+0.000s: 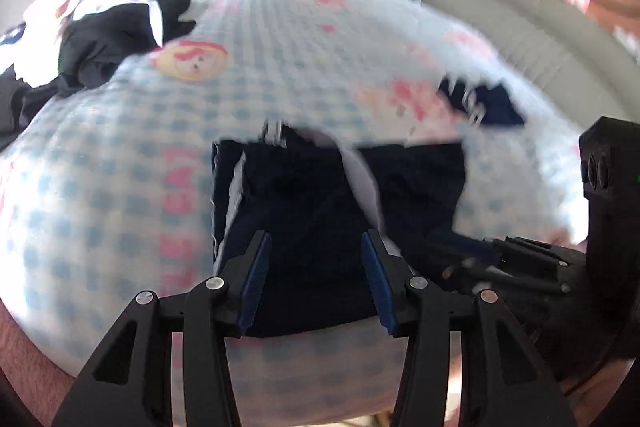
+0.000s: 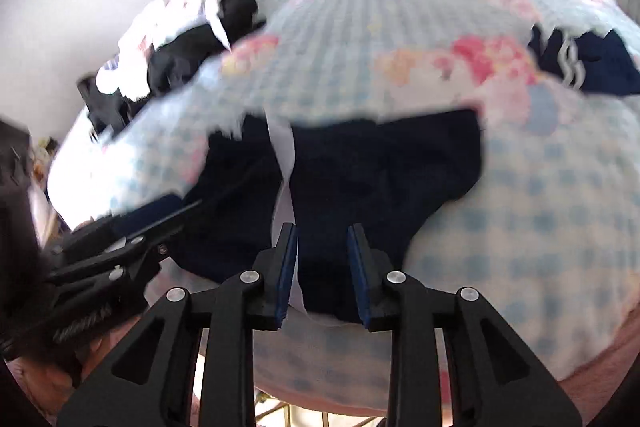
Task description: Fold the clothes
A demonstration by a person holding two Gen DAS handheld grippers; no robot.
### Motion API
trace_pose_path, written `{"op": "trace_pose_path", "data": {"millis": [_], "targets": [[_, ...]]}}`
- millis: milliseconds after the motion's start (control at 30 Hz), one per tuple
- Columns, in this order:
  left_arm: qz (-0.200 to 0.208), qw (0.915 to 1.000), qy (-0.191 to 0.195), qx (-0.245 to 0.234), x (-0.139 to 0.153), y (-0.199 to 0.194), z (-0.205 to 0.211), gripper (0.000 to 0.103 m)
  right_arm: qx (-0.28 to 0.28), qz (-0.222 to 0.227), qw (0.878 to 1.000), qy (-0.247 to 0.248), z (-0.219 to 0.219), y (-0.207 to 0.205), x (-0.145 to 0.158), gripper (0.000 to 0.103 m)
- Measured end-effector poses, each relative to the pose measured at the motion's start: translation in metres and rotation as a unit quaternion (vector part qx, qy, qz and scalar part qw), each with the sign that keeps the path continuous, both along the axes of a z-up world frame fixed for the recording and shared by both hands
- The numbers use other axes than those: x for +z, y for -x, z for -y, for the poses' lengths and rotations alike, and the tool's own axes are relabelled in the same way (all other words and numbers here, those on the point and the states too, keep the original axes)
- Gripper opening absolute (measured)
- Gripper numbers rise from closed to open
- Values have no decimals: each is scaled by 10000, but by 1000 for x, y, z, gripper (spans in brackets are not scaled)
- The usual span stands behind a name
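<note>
Left gripper (image 1: 314,247) parted over navy garment (image 1: 320,211), pink blanket lettering (image 1: 178,187) unreadable

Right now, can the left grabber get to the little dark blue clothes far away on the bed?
Probably yes. Nothing lies between the left gripper and the small navy garment, just bare checked blanket. Its jaws are open over the bigger navy garment, so it must move across.

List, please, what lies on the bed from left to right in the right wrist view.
Left gripper → pile of black and white clothes → dark garment with white stripe → small navy garment, all on the checked blanket.
</note>
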State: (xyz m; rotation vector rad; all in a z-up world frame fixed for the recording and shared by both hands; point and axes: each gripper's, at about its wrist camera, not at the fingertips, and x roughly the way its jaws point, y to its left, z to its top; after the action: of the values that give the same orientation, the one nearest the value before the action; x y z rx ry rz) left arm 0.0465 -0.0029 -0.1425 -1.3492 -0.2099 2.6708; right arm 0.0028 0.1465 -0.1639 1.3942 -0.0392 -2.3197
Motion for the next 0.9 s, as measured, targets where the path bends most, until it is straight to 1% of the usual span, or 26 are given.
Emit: {"op": "trace_pose_path", "data": {"millis": [67,100,133,167,200,233,267,300,333,367,400,433,467,500,533,567,600,667,700,733,767,800,833,867,900], "targets": [[129,9996,256,78,-13,2,3,49,-119,276,9995,61,-5,1,-20,24],[179,9991,367,133,-18,1,7,46,-152,285,9994,133,-8,1,-20,22],[190,9989,388,205,-19,1,12,41,-147,228,9996,104,-9,0,-16,21],[167,9989,326,291,-17,0,19,40,-205,129,9997,-4,-11,0,-12,17],[125,9984,356,427,-15,-1,26,41,-306,19,9994,-131,-15,0,-8,15],[67,9970,470,609,-14,-2,32,43,-406,-91,9988,-257,-19,-1,-5,15],[19,9963,392,767,-12,-4,42,42,-444,-176,9984,-296,-20,-2,-1,15],[7,9965,6,835,-11,-5,52,42,-447,-247,9983,-284,-19,-3,3,21],[20,9952,-501,836,-11,-6,61,42,-449,-318,9981,-271,-18,-4,6,21],[33,9914,-1006,835,-11,-7,69,42,-451,-389,9979,-259,-17,-6,10,21],[34,9890,-1269,761,-12,-6,70,42,-453,-460,9976,-247,-16,-7,14,21],[24,9894,-1313,623,-12,-5,63,42,-455,-531,9973,-235,-15,-8,17,22],[22,9921,-1153,492,-14,-3,55,42,-361,-542,9976,-254,-9,-10,16,22],[43,9957,-826,417,-17,-1,48,42,-239,-488,9980,-310,-2,-10,12,22],[110,9970,-619,446,-21,0,47,42,-186,-373,9983,-408,2,-8,4,22],[205,9971,-508,527,-26,1,51,42,-220,-226,9984,-459,-1,-5,-3,18],[238,9963,-548,619,-27,0,58,44,-332,-127,9987,-358,-9,-3,-4,13],[189,9924,-903,818,-25,-3,77,43,-610,12,9981,-25,-28,0,2,13],[118,9916,-1003,808,-22,-3,81,42,-683,-31,9976,63,-35,0,7,17],[3,9922,-1034,696,-18,-1,78,42,-719,-137,9973,107,-39,-1,14,19],[-112,9925,-1065,584,-13,2,76,42,-755,-244,9967,150,-43,-1,21,24],[-201,9940,-997,415,-8,6,70,43,-713,-291,9968,207,-43,1,25,29],[-222,9972,-676,232,-6,16,59,43,-626,-304,9972,271,-40,6,27,30],[-202,9995,-206,85,-5,27,48,43,-485,-311,9981,226,-35,12,27,30],[-182,9995,265,-63,-5,38,36,43,-302,-335,9989,108,-27,23,26,30]]}}
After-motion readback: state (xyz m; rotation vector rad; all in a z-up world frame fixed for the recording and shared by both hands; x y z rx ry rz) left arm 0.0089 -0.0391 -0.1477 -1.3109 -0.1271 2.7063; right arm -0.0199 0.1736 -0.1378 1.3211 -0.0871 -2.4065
